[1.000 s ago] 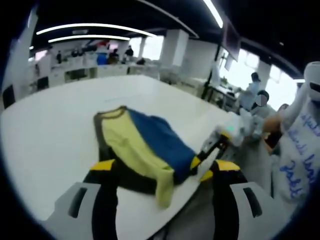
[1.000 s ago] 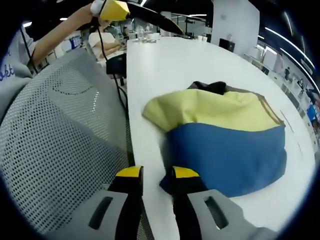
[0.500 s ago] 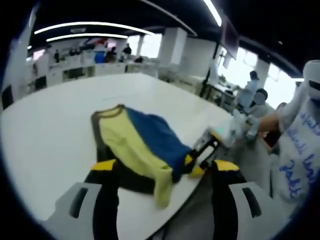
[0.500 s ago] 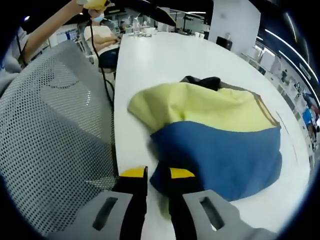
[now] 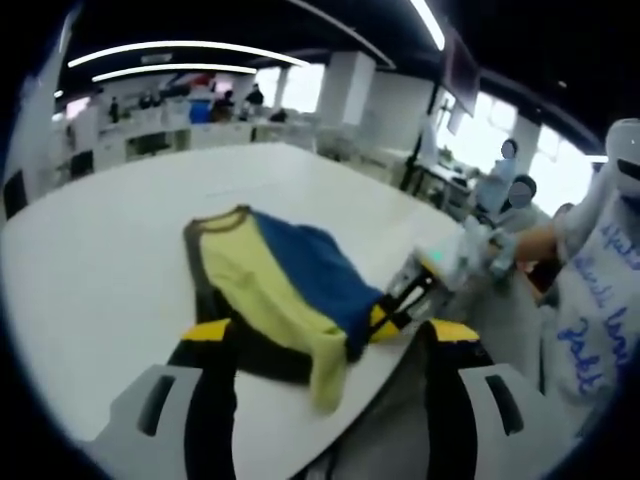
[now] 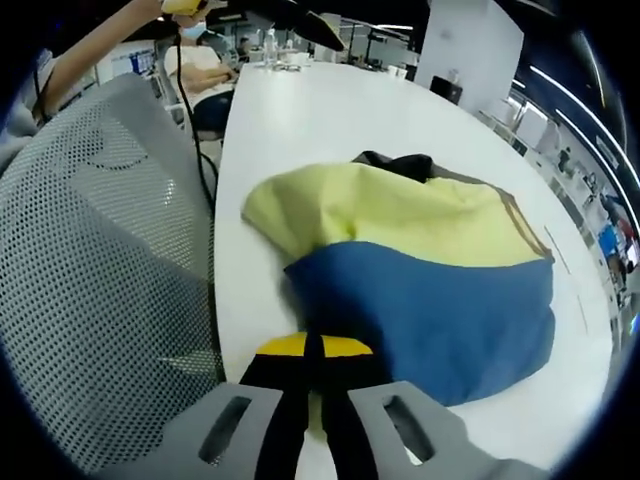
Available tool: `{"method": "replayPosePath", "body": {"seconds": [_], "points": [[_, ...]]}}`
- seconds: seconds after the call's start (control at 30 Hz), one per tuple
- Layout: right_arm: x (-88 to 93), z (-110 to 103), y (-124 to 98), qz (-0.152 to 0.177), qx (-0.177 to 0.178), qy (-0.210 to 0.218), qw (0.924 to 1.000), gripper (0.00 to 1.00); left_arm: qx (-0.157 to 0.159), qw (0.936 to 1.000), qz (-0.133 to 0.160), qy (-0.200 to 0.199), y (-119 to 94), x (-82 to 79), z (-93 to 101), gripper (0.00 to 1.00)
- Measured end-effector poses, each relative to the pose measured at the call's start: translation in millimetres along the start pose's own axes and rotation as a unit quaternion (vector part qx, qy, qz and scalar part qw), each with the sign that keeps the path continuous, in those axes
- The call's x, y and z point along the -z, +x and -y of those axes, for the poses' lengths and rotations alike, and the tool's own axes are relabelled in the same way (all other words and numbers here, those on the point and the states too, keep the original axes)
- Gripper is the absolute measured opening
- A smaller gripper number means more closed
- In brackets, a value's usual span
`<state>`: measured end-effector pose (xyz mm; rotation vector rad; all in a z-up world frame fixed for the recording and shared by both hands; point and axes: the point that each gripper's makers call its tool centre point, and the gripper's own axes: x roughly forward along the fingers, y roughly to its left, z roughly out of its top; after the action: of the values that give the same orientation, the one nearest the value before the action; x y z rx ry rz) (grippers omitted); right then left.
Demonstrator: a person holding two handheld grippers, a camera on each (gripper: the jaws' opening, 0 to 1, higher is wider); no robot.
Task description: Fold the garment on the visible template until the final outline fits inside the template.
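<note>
White tabletop (image 6: 330,110) carries a crumpled blue-and-yellow fabric garment (image 6: 420,270). Right gripper (image 6: 312,348) pinches its blue hem; left gripper (image 5: 330,335) gapes, empty. Lift slowly, keeping the hem taut.

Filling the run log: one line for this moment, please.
right gripper: shut on garment blue edge | left gripper: open, over garment | table

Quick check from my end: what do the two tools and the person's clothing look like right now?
Left tool: black jaws with yellow tips on grey slotted mounts. Right tool: the same black jaws, yellow tips and grey slotted mounts; seen from the left gripper view, it carries a white body with a green light. The person's sleeve is white with blue handwriting.
</note>
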<state>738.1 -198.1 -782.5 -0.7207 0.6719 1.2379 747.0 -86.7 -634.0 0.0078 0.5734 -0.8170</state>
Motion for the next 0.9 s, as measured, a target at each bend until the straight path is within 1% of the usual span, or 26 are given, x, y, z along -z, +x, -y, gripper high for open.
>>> {"method": "replayPosePath", "body": {"seconds": [0.13,0.27,0.33,0.43,0.57,0.67,0.73,0.9], "points": [[-0.9,2,0,0.003,-0.002,0.027,0.9996,0.02,0.0,1.0,-0.002,0.003,0,-0.3,1.0,0.73],[-5.4,-4,-3,0.003,-0.003,0.016,0.9999,0.02,-0.001,1.0,-0.005,0.005,-2,0.2,2.2,0.73],[-12.4,-3,-8,0.013,-0.002,0.017,0.9998,0.02,-0.003,1.0,-0.004,0.006,-3,-0.5,2.0,0.74],[-25.1,4,-17,0.034,0.007,0.024,0.9991,0.02,-0.007,1.0,-0.001,0.006,-4,-2.3,1.8,0.74],[-34.8,14,-30,0.054,0.017,0.033,0.9979,0.02,-0.011,0.9999,-0.005,0.006,-5,-1.8,2.1,0.74],[-38.4,20,-37,0.063,0.024,0.038,0.997,0.02,-0.013,0.9999,-0.002,0.007,-5,-3.7,3.0,0.75],[-42.2,24,-43,0.077,0.023,0.057,0.9951,0.02,-0.014,0.9999,-0.002,0.009,-6,-4.7,4.1,0.76],[-44.5,37,-57,0.086,0.044,0.056,0.9937,0.02,-0.012,0.9998,-0.006,0.017,-6,-5.6,7.9,0.77]]}}
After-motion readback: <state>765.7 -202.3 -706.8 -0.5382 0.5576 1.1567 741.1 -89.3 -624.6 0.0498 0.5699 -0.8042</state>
